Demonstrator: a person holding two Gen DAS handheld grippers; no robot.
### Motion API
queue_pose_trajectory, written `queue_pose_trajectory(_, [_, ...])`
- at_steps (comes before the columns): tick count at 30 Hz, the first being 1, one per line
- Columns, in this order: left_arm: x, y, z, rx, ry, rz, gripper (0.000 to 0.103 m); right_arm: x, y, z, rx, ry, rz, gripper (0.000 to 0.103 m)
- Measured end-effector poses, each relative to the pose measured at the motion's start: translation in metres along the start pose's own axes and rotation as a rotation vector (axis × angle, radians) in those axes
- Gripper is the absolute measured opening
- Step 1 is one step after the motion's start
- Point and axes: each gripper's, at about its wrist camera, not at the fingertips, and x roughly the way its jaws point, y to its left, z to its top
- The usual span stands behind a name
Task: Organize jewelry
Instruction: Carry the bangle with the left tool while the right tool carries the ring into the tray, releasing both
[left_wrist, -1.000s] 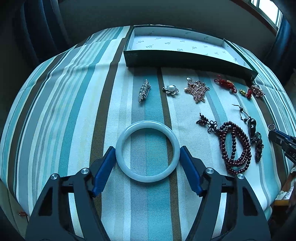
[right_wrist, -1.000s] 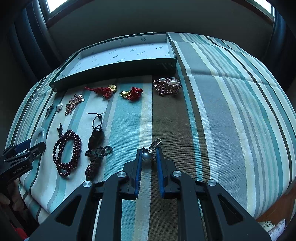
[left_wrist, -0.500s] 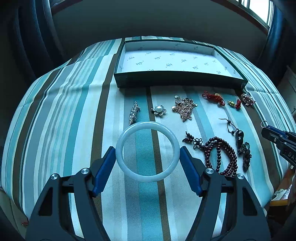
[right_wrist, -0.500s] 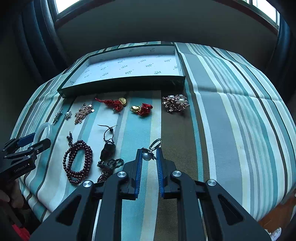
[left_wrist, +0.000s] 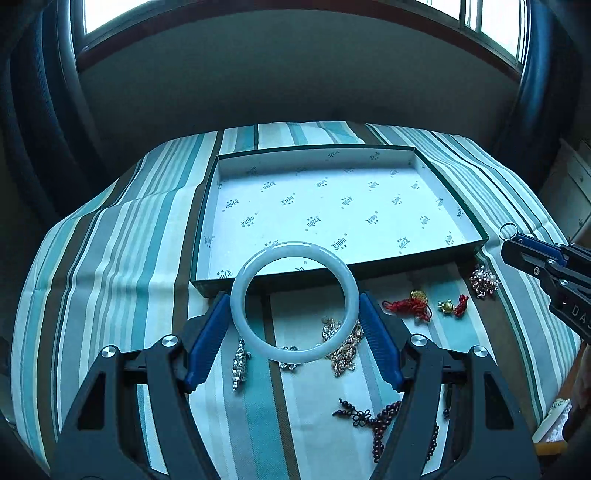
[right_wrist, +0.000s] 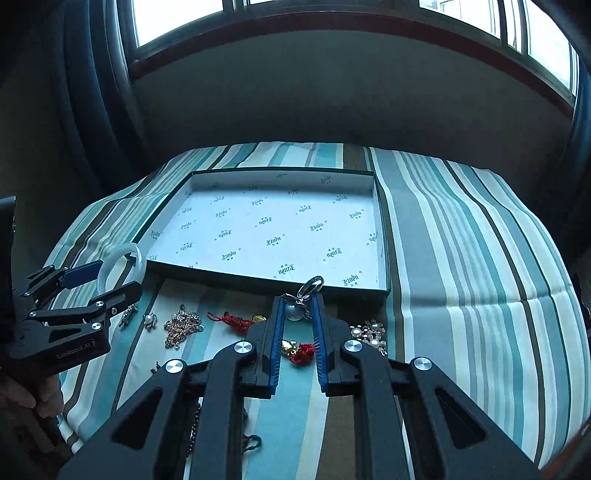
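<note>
The left gripper (left_wrist: 295, 325) is clamped across a pale white bangle (left_wrist: 294, 301), its blue pads (left_wrist: 207, 341) pressing the ring's two sides. In the left wrist view the bangle sits at the centre of the frame, held up above the cloth, its upper arc overlapping the near wall of the open tray-like box (left_wrist: 476, 225). That box, dark green outside with a white printed lining, lies in the upper middle of the frame on the striped teal, cream and brown cloth (left_wrist: 110, 258).

The right gripper (right_wrist: 298, 314) is closed on a small pearl ring (right_wrist: 301, 304): the bead is pinched between the blue fingertips and the metal loop sticks out past them, just over the box's near edge in the lower centre of the right wrist view. From the left wrist view the same gripper enters at the right edge, level with the box's right corner.

Below the box a row of pieces lies on the cloth. In the left wrist view, lower centre: a narrow rhinestone brooch (left_wrist: 240, 363), a small flower brooch (left_wrist: 290, 360) partly behind the bangle, and a tangle of gold chain (left_wrist: 345, 350). Toward the right are a red knotted charm (left_wrist: 410, 306), a second red-and-gold charm (left_wrist: 454, 305) and a pearl cluster brooch (left_wrist: 484, 281). Dark red prayer beads (left_wrist: 380, 424) show at the bottom, partly hidden by the gripper's frame.
</note>
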Motion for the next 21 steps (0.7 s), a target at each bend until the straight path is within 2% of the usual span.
queue_pose_trajectory(3, [0.015, -0.003, 0.022, 0.005, -0.021, -0.004, 0.070, 0.011, 0.000, 0.020, -0.032, -0.027, 0.002, 0.016])
queue_pose_trajectory(8, [0.050, -0.011, 0.044, 0.020, -0.015, -0.014, 0.070, 0.043, -0.004, 0.035, -0.060, -0.014, 0.019, 0.016])
queue_pose_trajectory(15, [0.097, -0.018, 0.041, 0.031, 0.058, -0.030, 0.070, 0.094, -0.020, 0.027, -0.071, 0.084, 0.012, 0.016])
queue_pose_trajectory(21, [0.113, -0.023, 0.038, 0.024, 0.079, -0.051, 0.070, 0.114, -0.033, 0.021, -0.060, 0.120, 0.000, 0.016])
